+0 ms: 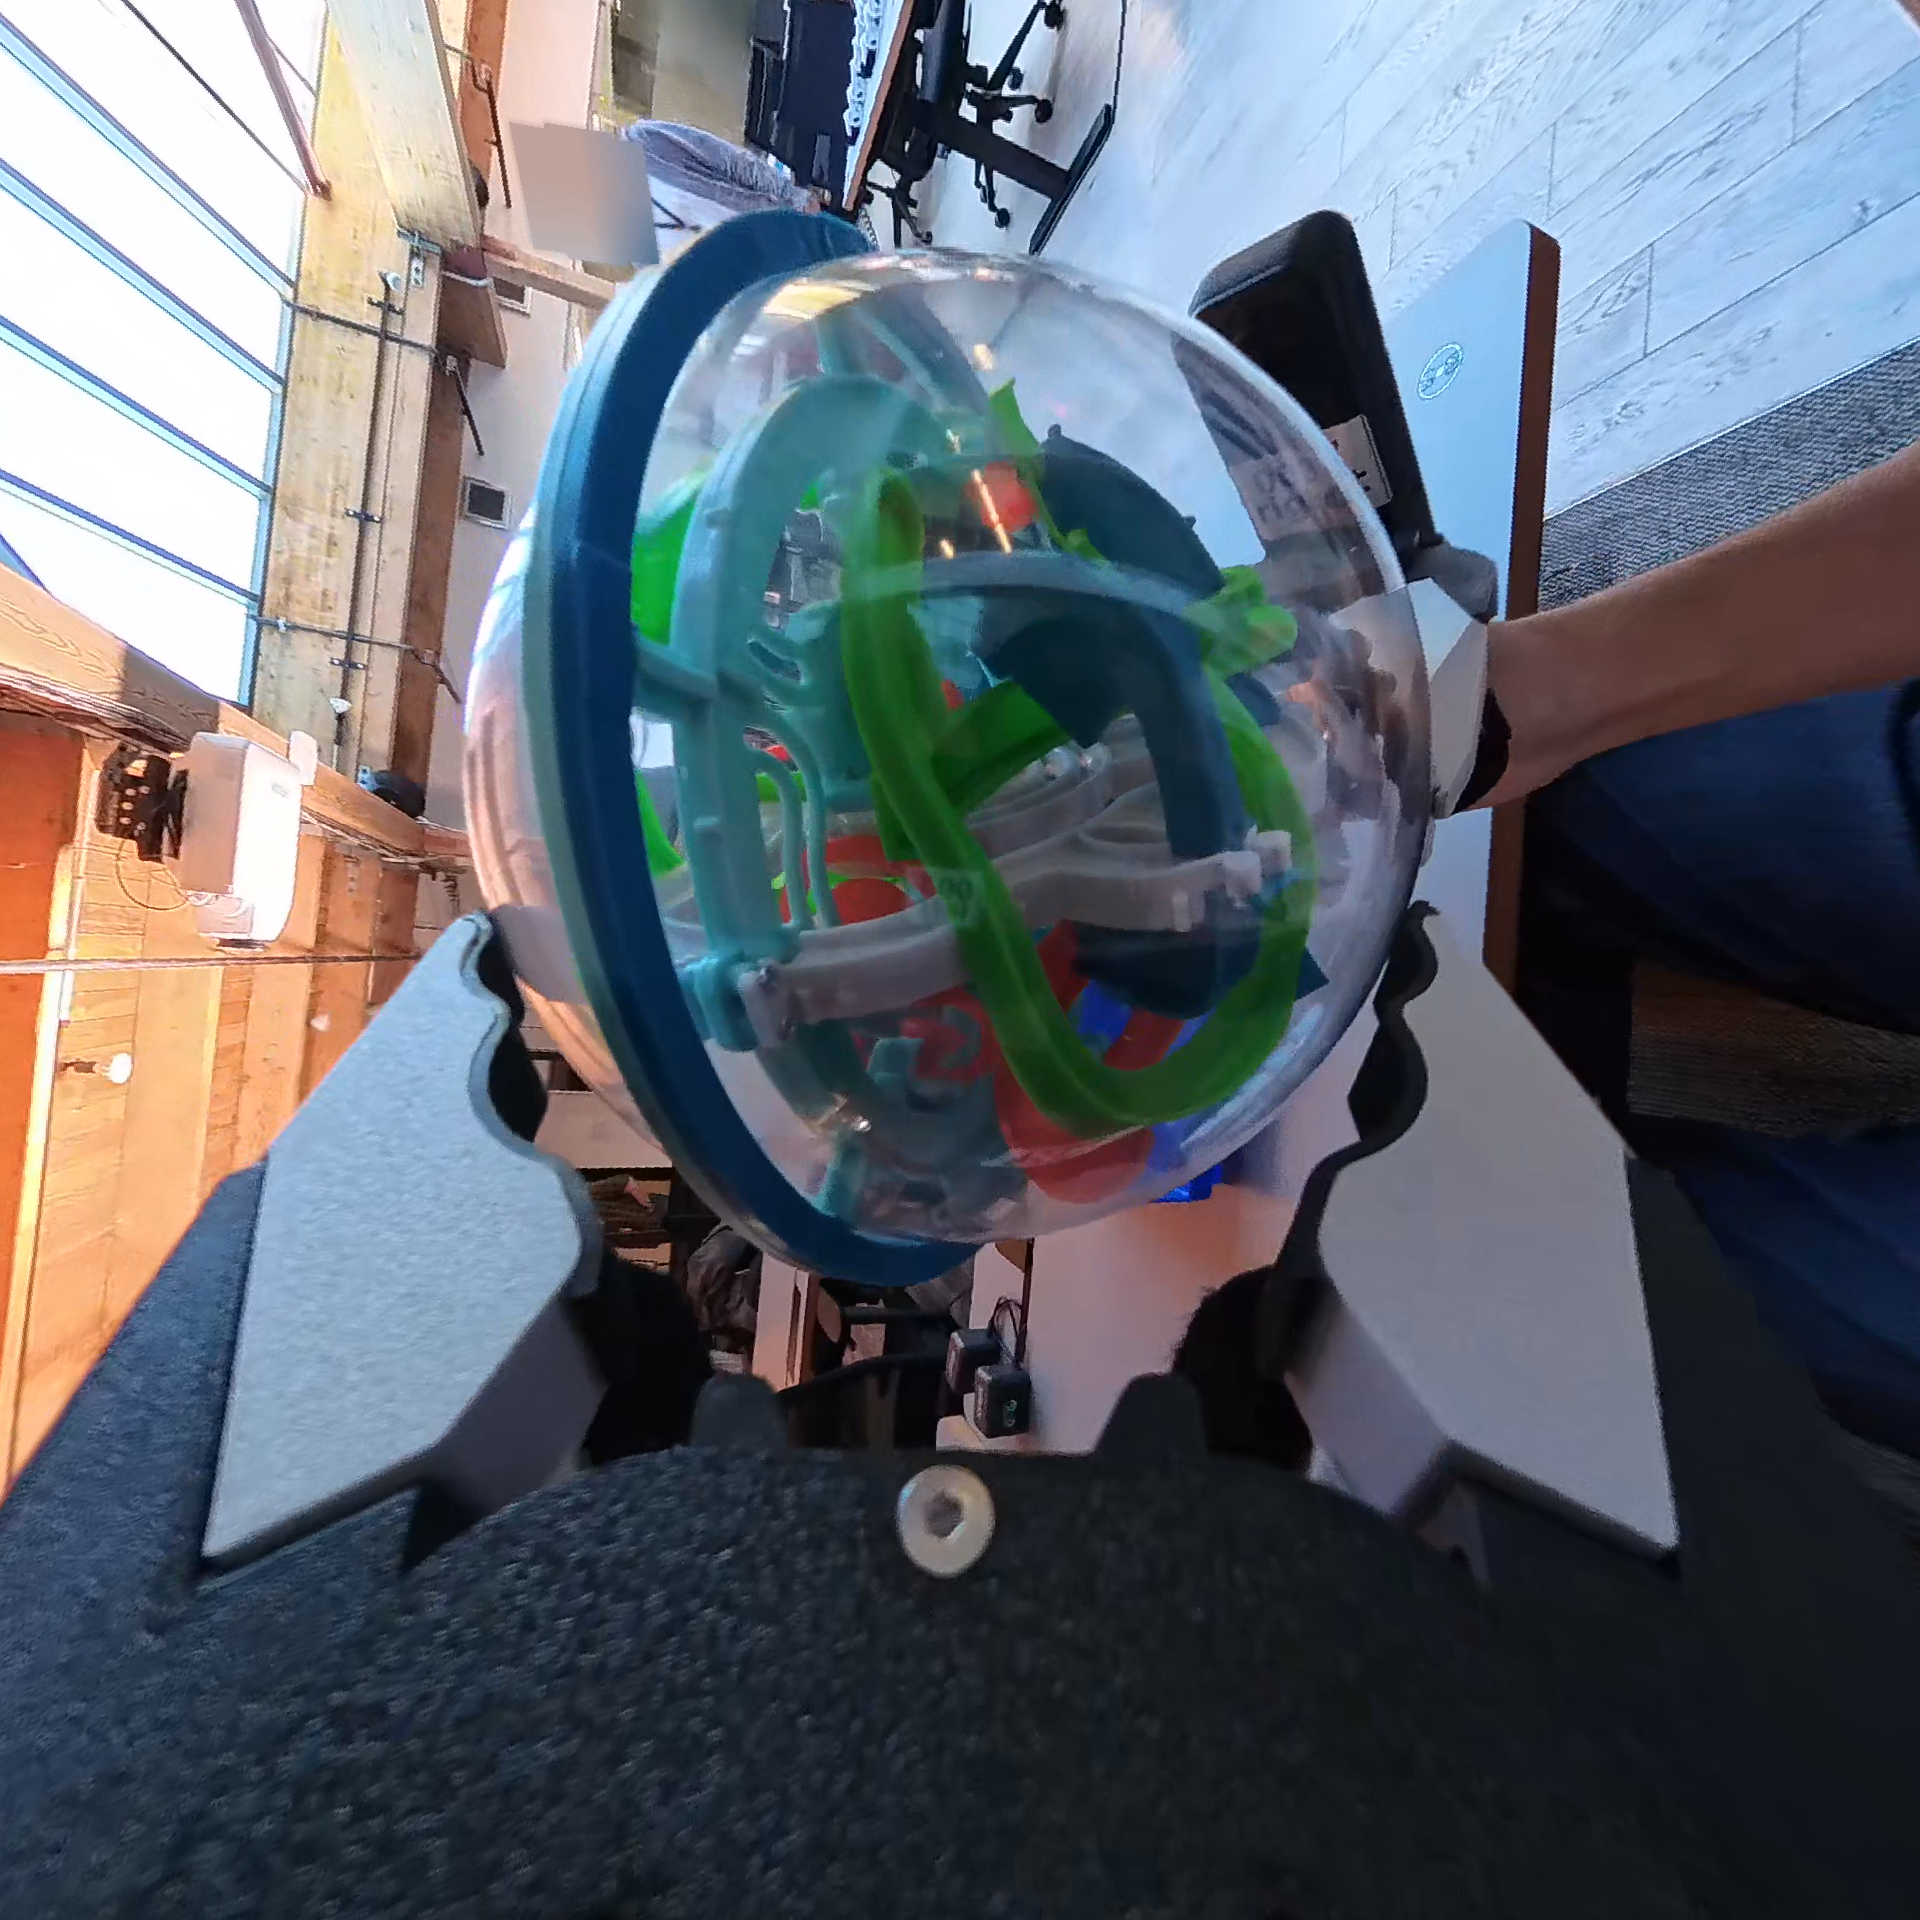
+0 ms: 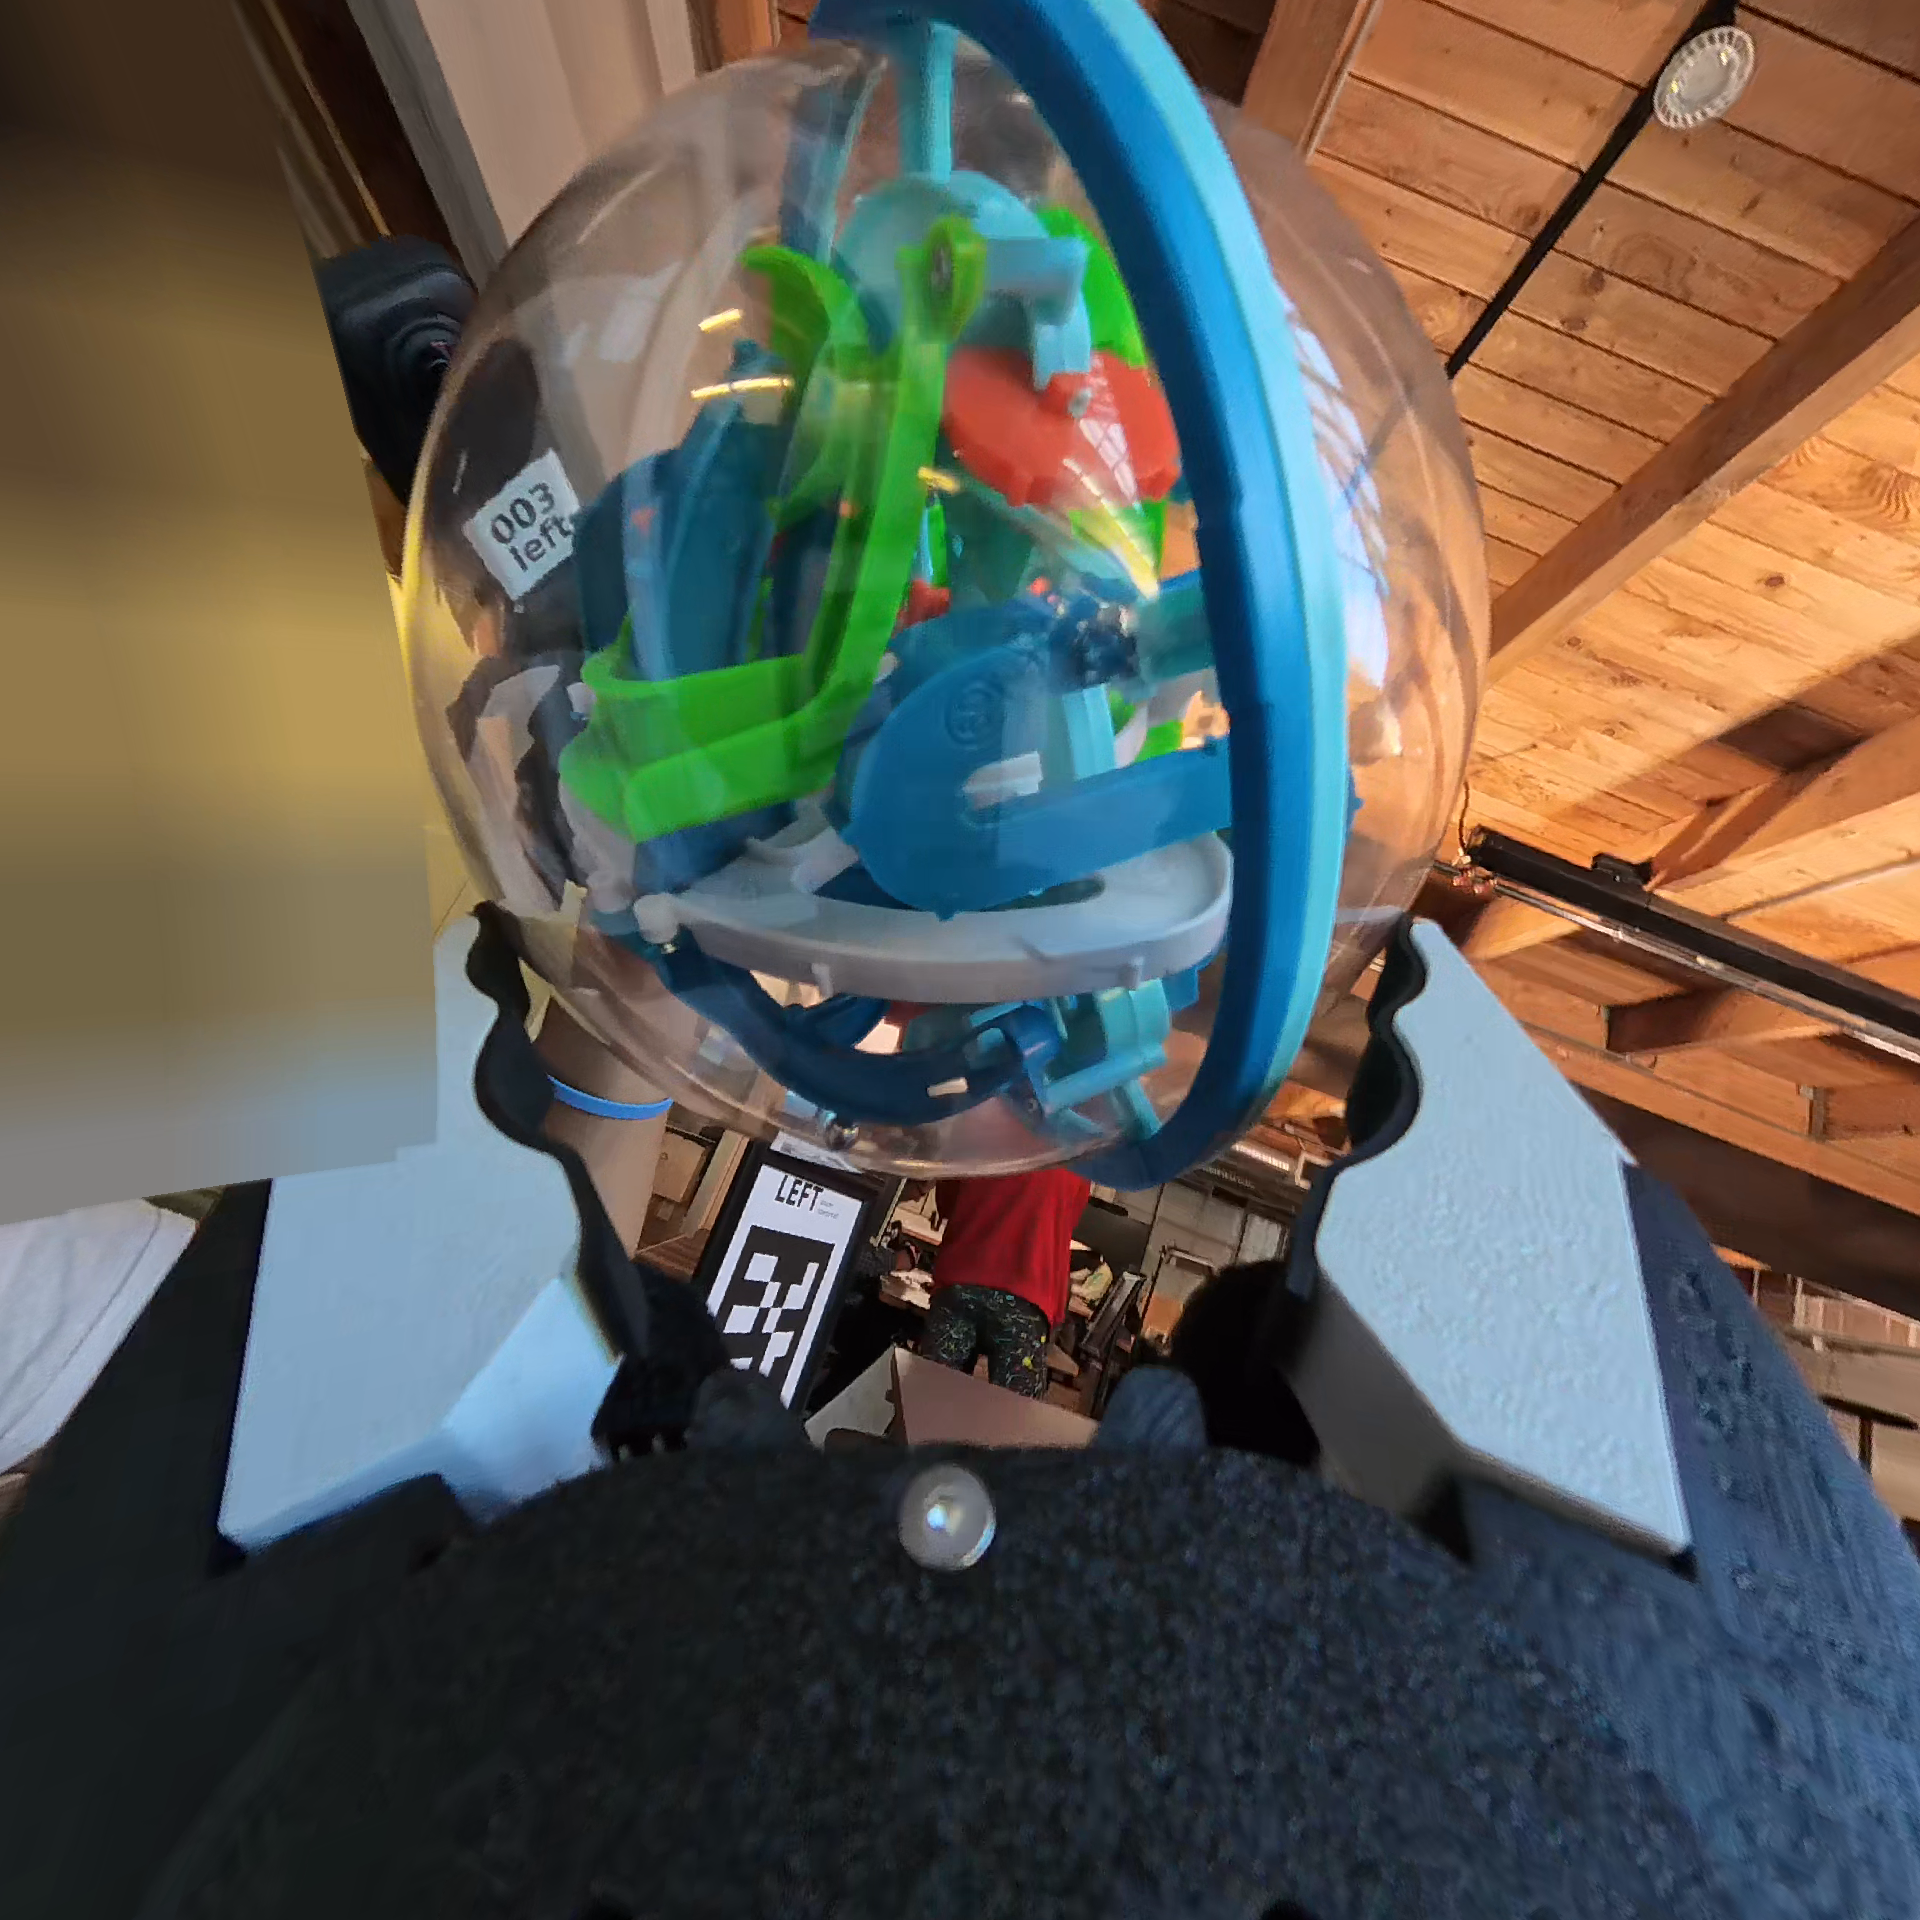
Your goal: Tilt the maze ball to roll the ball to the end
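Between the two hand-held grippers, lifted into the air, sits the maze ball [image 1: 935,748]: a clear, glossy plastic sphere with a raised blue ring around its middle. Inside it winds a tangle of smooth plastic tracks, translucent green loops, teal and dark blue curved ramps, a flat grey arc and orange-red pieces. A tiny shiny metal ball [image 2: 836,1120] rests low in the sphere near its clear wall, seen from the right wrist view.

From the left wrist view, the left gripper [image 1: 951,1023] has two pale grey, matte, grainy fingers with wavy black rubber edges. Its jaws are spread wide, each pressing against the lower curve of the sphere, so the sphere is cradled between them. The blue ring stands nearly upright, tilted slightly. The gripper body is rough black plastic with a silver screw at its centre.

From the right wrist view, the right gripper [image 2: 940,1023] is built the same way, and its jaws likewise clasp the sphere's lower sides. The ring runs steeply from top to bottom.

Behind the sphere are a wooden plank ceiling [image 2: 1662,312] with beams, and a grey plank floor [image 1: 1455,156]
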`<state>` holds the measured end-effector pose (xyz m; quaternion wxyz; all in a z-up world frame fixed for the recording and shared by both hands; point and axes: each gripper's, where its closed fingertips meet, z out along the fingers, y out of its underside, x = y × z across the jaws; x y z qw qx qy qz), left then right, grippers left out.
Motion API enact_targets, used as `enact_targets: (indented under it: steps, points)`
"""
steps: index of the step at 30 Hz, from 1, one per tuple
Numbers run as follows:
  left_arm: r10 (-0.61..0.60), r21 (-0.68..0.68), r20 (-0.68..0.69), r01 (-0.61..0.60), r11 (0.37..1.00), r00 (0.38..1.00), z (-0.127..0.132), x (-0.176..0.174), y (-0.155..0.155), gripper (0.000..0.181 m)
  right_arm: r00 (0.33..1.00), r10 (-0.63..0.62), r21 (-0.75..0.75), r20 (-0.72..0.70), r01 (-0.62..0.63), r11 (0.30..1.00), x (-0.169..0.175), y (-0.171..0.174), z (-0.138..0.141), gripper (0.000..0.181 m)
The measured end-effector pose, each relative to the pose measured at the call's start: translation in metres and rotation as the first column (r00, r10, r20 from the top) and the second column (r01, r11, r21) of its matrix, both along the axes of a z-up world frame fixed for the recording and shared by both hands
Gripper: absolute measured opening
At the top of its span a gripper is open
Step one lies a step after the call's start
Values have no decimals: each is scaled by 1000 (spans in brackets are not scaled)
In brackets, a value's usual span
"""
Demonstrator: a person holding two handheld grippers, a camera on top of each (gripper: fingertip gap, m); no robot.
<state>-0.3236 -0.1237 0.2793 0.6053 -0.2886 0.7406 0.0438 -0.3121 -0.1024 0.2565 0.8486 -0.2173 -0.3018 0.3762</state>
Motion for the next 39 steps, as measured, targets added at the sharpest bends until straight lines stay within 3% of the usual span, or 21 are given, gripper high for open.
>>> enact_targets:
  steps: [15, 30, 35, 39]
  points:
    - [-25, -117, 48, 30, 993, 999, 4, -6, 15, 159, 992, -118, -135, 52, 124, 983, -4, -1, 4, 154]
    - [-106, -127, 132, 123, 984, 985, -2, -2, 20, 159, 974, -215, -84, 71, 220, 972, 7, -3, 4, 154]
    - [-135, -28, 135, 140, 990, 982, -2, -4, 10, 159, 958, -273, 11, 86, 273, 962, 8, -10, 3, 154]
    - [-196, 128, 158, 176, 976, 968, -4, -12, -10, 159, 915, -391, 181, 97, 370, 911, 3, -32, 4, 154]
